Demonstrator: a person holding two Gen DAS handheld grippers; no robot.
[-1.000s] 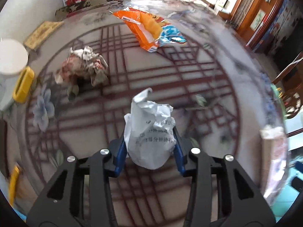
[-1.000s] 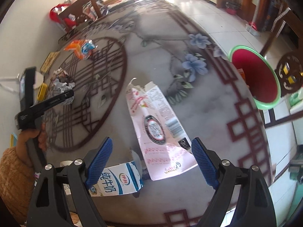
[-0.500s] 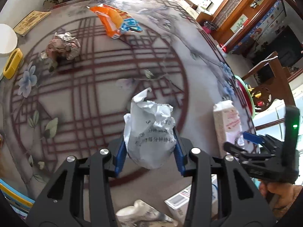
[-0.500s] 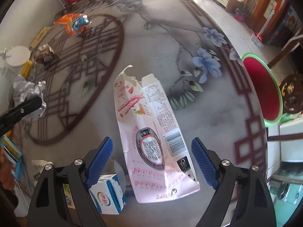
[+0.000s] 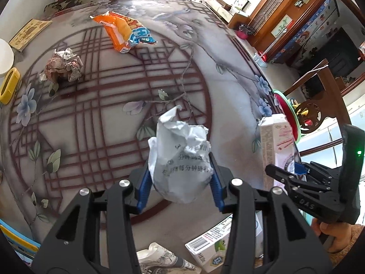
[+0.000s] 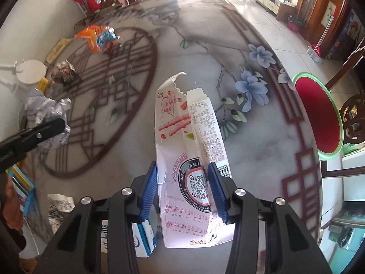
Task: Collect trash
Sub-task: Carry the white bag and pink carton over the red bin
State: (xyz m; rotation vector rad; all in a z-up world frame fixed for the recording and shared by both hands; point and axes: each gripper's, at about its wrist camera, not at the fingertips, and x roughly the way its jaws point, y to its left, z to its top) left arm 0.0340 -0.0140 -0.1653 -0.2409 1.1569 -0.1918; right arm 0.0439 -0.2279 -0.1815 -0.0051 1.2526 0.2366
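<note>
Grippers are working over the table: left gripper is clamping a crumpled wrapper above the centre, right gripper is closing onto a pink box near the red bin at the right edge.

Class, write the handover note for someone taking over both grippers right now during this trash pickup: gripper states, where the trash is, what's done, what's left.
Left gripper: shut on the crumpled white wrapper, held above the table.
Right gripper: jaws closing on the pink snack box, flattened and torn open, pads at its sides.
On the table: orange snack bag, crumpled foil ball, milk carton and printed paper cup at the near edge.
Done: two pieces picked.
Left: drop both, probably in the red bin beside the table; collect the rest.
</note>
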